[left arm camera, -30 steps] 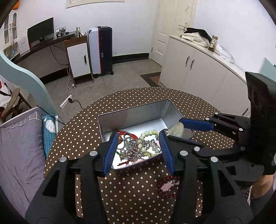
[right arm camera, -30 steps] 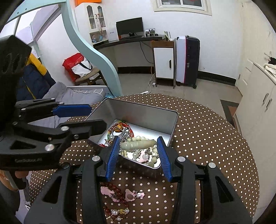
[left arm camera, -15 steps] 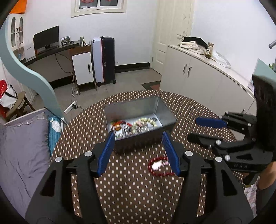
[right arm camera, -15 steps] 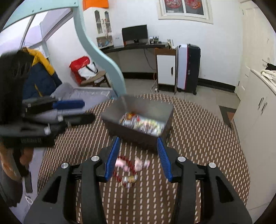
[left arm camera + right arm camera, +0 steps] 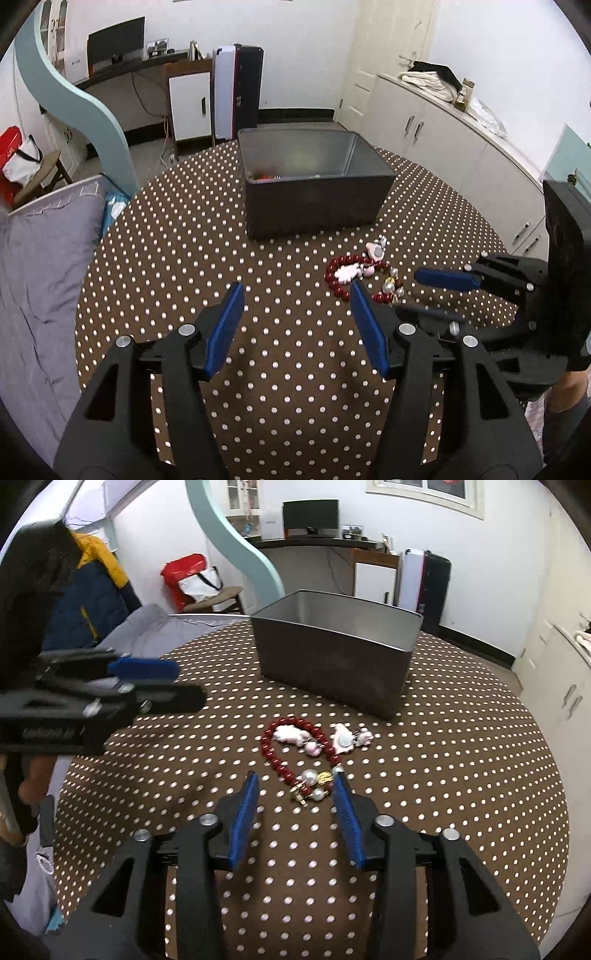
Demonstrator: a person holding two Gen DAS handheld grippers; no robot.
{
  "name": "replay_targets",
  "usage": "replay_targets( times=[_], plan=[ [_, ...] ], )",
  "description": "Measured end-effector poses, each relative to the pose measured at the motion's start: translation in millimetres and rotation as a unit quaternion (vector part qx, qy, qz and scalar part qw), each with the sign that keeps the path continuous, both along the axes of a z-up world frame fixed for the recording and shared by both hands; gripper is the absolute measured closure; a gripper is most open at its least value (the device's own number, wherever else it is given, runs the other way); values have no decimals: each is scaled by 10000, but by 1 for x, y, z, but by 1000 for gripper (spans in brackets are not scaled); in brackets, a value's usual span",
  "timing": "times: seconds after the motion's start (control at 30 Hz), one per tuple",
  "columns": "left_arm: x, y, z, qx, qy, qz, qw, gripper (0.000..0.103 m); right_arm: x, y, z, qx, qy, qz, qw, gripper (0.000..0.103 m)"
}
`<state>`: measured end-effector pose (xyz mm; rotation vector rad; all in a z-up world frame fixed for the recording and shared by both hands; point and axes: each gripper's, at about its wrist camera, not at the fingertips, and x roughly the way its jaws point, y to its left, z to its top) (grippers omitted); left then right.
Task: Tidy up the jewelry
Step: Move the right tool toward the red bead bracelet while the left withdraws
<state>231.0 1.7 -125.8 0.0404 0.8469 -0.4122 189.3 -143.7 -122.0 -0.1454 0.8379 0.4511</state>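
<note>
A grey metal tin (image 5: pixel 314 199) stands on the round dotted table (image 5: pixel 221 240); a little jewelry shows inside it (image 5: pixel 264 176). It also shows in the right wrist view (image 5: pixel 332 664). A red bead bracelet (image 5: pixel 275 753) with pink charms (image 5: pixel 343 738) and pearl and gold pieces (image 5: pixel 314 782) lies on the cloth in front of the tin, also in the left wrist view (image 5: pixel 334 275). My left gripper (image 5: pixel 295 302) is open and empty, left of the bracelet. My right gripper (image 5: pixel 295 794) is open and empty, low over the pearl pieces.
The table edge curves close on all sides. A grey bed (image 5: pixel 33 258) lies to the left, white cabinets (image 5: pixel 461 147) to the right. A chair with a red bag (image 5: pixel 192 579), a desk and a suitcase (image 5: pixel 236 92) stand behind.
Both grippers pulled back from over the tin and dropped lower toward the table. The pale green piece held by the right gripper is gone from its jaws. The bracelet lies where it was.
</note>
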Motion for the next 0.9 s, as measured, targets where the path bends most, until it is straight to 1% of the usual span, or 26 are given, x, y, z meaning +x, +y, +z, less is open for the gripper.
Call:
replay_targets(
  times=[0.1, 0.17, 0.23, 0.27, 0.33, 0.43, 0.6, 0.7, 0.83, 0.87, 0.9],
  plan=[
    [-2, 2, -4, 41, 15, 15, 10000, 44, 2, 6, -5, -113, 35, 110, 9999, 79],
    [-2, 4, -6, 12, 44, 22, 10000, 44, 2, 10, -10, -239, 63, 142, 9996, 83],
    [-2, 4, -8, -11, 63, 13, 10000, 44, 3, 11, -15, -327, 76, 119, 9994, 90],
    [-2, 4, -9, -7, 68, -1, 10000, 44, 3, 11, -16, -350, 68, 105, 9993, 91],
    [-2, 1, -10, 4, 69, -41, 10000, 44, 3, 11, -18, -441, 53, 88, 9990, 99],
    [0, -6, -11, -1, 81, -109, 9999, 44, 4, 10, -19, -503, 17, 68, 9987, 103],
    [5, -21, -18, 20, 146, -272, 9995, 44, 1, -3, -6, -233, -159, -71, 9996, 103],
    [4, -33, -21, 61, 120, -386, 9992, 44, -2, -19, 4, -104, -258, -186, 9994, 103],
    [1, -54, -24, 168, 42, -678, 9975, 44, -6, -34, 10, 92, -279, -281, 9992, 103],
    [1, -57, -24, 215, 5, -707, 9973, 44, -6, -34, 10, 106, -261, -223, 9994, 103],
    [2, -59, -23, 236, -6, -674, 9974, 44, -5, -30, 9, 164, -152, -117, 9997, 102]
  ],
)
